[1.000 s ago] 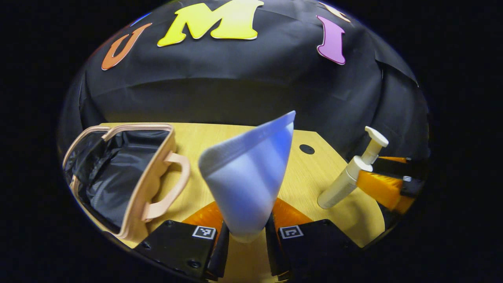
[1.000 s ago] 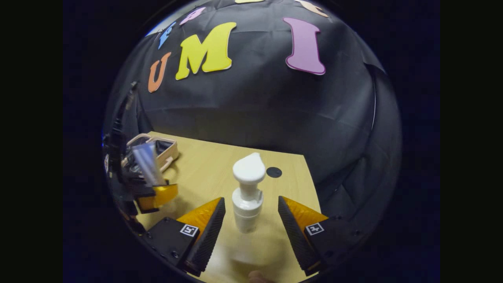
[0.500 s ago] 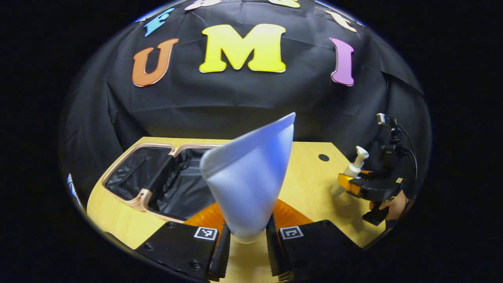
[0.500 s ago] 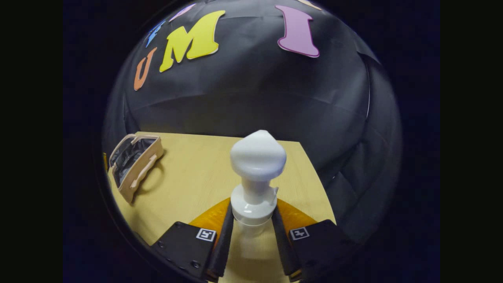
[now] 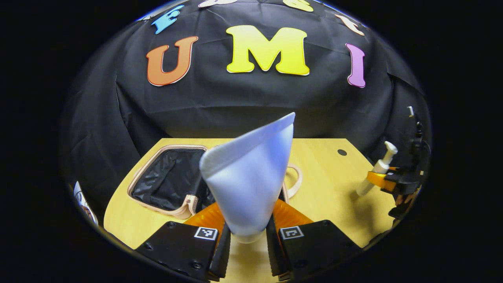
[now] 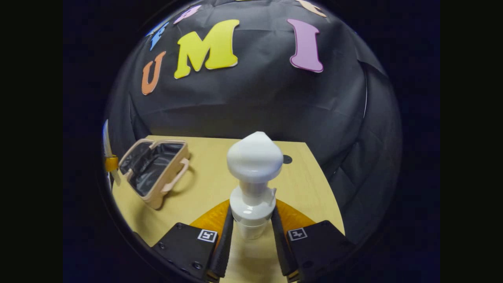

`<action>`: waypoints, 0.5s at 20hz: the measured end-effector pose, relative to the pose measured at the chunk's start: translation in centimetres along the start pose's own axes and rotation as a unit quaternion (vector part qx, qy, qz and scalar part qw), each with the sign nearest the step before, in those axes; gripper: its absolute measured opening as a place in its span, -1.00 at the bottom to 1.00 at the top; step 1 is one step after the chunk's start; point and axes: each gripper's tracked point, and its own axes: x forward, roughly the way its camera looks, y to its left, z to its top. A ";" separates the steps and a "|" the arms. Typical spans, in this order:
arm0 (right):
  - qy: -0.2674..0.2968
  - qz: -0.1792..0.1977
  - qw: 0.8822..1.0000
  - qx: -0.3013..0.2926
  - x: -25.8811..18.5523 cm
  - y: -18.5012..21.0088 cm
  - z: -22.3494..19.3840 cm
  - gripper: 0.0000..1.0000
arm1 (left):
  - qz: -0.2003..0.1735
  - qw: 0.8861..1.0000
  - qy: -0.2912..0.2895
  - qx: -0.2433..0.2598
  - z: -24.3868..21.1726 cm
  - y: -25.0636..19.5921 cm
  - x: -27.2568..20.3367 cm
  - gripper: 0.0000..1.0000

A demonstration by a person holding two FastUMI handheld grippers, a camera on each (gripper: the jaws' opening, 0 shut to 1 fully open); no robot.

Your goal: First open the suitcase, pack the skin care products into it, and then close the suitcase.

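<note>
both grippers loaded, suitcase lying open on the table

our left gripper [image 5: 246, 239] has its two fingers pinched on the narrow bottom end of a pale blue tube [image 5: 249, 177], which fans out wide toward its crimped top edge, up around 12 o'clock in the left gripper view. the tube stands pretty much upright between the fingers and leans a bit to 1 o'clock.

behind the tube in that same view we've got the suitcase [image 5: 165, 179], a small beige-trimmed case with a black crinkly lining, lying open on the wooden table [image 5: 322, 184]. it sits at roughly 10 o'clock from the tube, and its beige handle [image 5: 294, 181] loops out past the tube's right side at about 3 o'clock. part of the case is hidden behind the tube, so we can't tell how the two halves lie.

our right gripper [image 6: 251, 236] is clamped on the white pump bottle [image 6: 253, 184], both fingers squeezing the body just below the collar, pump head sticking up at 12 o'clock. in the left gripper view we spot that bottle [image 5: 375, 171] way out at 3 o'clock, tilted and held above the table.

from the right gripper view the suitcase [image 6: 155, 173] sits at 9 o'clock, well apart from the bottle, lining showing. at the far 9 o'clock edge there's a sliver of the tube [image 6: 107, 147] too. a small dark round hole [image 6: 287, 159] marks the tabletop near the back edge, just right of the pump head.
</note>
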 end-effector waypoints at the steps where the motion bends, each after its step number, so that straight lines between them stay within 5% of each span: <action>1: 0.000 0.002 1.000 0.000 -1.4 1.1 0.1 -0.04 | -0.002 1.000 0.005 -0.001 0.0 0.7 0.6 -0.13; 10: 0.002 0.017 1.000 -0.010 -9.6 8.4 -0.4 -0.05 | -0.016 0.993 0.115 -0.011 -4.2 4.6 9.5 -0.12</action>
